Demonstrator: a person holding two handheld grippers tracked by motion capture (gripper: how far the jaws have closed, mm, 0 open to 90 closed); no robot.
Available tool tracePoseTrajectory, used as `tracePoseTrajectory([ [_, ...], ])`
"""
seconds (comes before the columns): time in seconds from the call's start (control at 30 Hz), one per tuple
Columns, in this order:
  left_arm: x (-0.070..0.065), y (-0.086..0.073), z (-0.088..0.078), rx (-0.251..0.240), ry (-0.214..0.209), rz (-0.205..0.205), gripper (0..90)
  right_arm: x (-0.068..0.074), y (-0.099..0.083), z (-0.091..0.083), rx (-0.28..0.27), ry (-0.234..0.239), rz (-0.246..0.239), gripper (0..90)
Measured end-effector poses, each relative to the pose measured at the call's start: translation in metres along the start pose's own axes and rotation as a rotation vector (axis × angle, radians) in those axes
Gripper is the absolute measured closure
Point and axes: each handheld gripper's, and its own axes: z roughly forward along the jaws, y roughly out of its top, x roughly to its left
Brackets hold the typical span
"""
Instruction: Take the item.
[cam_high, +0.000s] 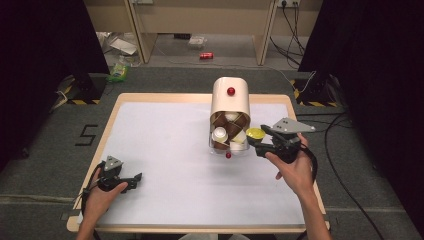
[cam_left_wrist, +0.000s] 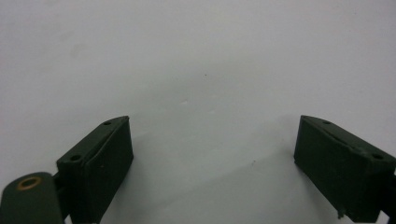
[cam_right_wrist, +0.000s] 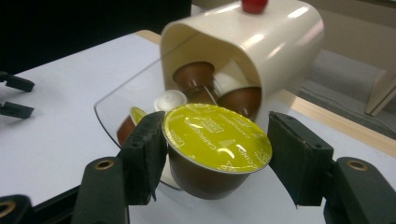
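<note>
Probably a recording lab: black curtains (cam_high: 45, 40), taped floor, loose cables (cam_high: 292, 22).

Grippers: two, left (cam_high: 131, 181), right (cam_high: 254, 142)
Yellow-lidded capsule (cam_right_wrist: 217, 137): one
Cream capsule holder (cam_high: 230, 100): one
Red knobs: two (cam_high: 231, 91)

Fixed camera overlooks the table (cam_high: 165, 150); both tool cameras look closely along it.
</note>
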Motion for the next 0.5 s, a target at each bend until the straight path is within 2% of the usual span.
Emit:
tracePoseTrajectory([
  [0.07,0.0,0.0,0.0,0.0,0.0,0.0,10.9,-0.008,-0.008,-0.004,0.005,-0.016,0.02,39.6],
  [0.23,0.0,0.0,0.0,0.0,-0.001,0.0,11.0,-0.019,-0.019,-0.007,0.017,-0.042,0.034,39.6],
  [0.5,0.001,0.0,0.0,0.0,-0.005,-0.002,11.1,-0.031,-0.032,-0.002,0.033,-0.068,0.058,39.6],
])
